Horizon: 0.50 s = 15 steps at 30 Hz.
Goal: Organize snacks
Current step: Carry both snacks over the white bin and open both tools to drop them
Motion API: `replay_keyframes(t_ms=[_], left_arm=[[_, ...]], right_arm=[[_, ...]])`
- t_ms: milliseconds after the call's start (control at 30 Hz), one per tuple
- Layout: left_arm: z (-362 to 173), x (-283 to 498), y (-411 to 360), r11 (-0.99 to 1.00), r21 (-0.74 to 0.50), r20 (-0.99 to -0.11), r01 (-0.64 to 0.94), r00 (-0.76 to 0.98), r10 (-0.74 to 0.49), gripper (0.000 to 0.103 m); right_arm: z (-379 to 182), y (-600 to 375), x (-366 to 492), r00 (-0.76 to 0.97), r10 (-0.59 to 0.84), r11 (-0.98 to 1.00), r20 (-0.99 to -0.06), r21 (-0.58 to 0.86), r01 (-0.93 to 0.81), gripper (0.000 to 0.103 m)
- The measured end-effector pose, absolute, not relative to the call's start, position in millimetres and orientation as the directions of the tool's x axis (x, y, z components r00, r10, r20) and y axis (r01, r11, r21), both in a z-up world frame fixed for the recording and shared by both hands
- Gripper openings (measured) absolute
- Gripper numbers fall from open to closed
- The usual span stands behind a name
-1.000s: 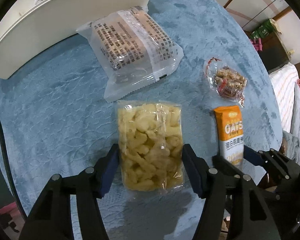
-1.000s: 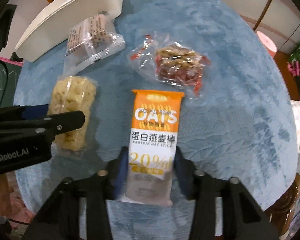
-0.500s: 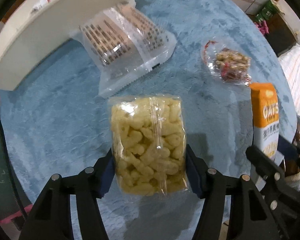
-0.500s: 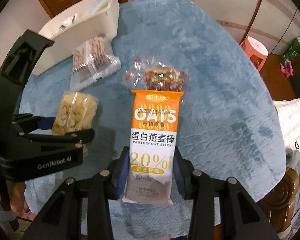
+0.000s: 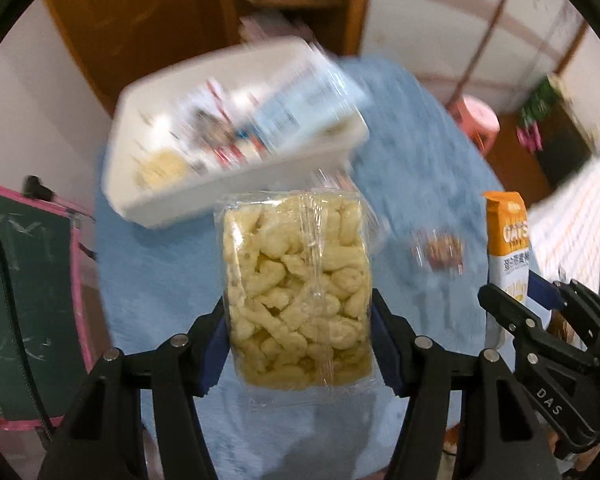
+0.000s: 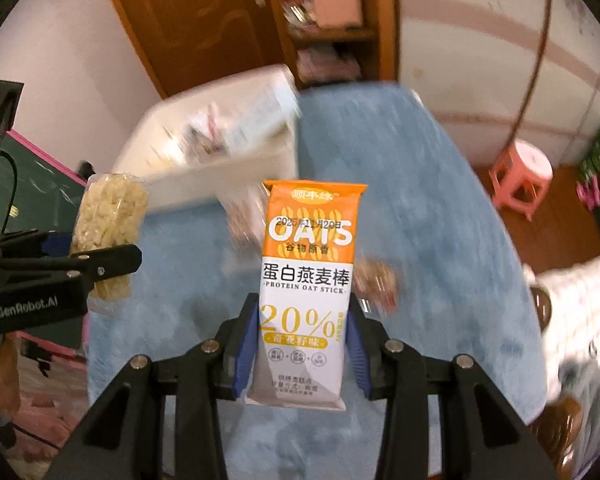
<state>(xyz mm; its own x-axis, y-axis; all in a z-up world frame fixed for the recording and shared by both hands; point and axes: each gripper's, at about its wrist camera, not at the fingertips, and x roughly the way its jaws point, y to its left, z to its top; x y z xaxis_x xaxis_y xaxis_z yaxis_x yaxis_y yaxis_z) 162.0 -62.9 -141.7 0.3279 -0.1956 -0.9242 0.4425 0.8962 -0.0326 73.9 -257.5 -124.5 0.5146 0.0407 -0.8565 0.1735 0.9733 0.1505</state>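
Yellow puff bag [image 5: 298, 292] clamped in left tongs [image 5: 298, 344], oat bar [image 6: 306, 288] in right tongs [image 6: 300, 348]; both raised off desk [image 6: 420, 200], likely bound for white bin [image 5: 204, 196], upper left.

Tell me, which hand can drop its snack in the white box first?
Probably left. Its tool grips the clear bag of yellow puffs just below the white plastic bin; the orange oat-stick packet in the right tool sits farther right.
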Motion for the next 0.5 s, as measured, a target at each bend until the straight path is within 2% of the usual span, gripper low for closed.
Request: replay_keyframes(t_ms=[267,500], left_arm=[[-49.0,196.4,-25.1,0.944,-0.022,-0.824,0.328,0.529,-0.203,0.061],[-12.9,213.4,-13.1,0.958,0.01,-0.767,0.286,0.617,-0.176,0.061]], right_arm=[[-36.7,-236.5,123.3,0.697,0.09,0.987,-0.711,0.156,0.031,0.041],[1.7,-235.8,160.9,0.763,0.119,0.987,-0.636,0.159,-0.021,0.041]])
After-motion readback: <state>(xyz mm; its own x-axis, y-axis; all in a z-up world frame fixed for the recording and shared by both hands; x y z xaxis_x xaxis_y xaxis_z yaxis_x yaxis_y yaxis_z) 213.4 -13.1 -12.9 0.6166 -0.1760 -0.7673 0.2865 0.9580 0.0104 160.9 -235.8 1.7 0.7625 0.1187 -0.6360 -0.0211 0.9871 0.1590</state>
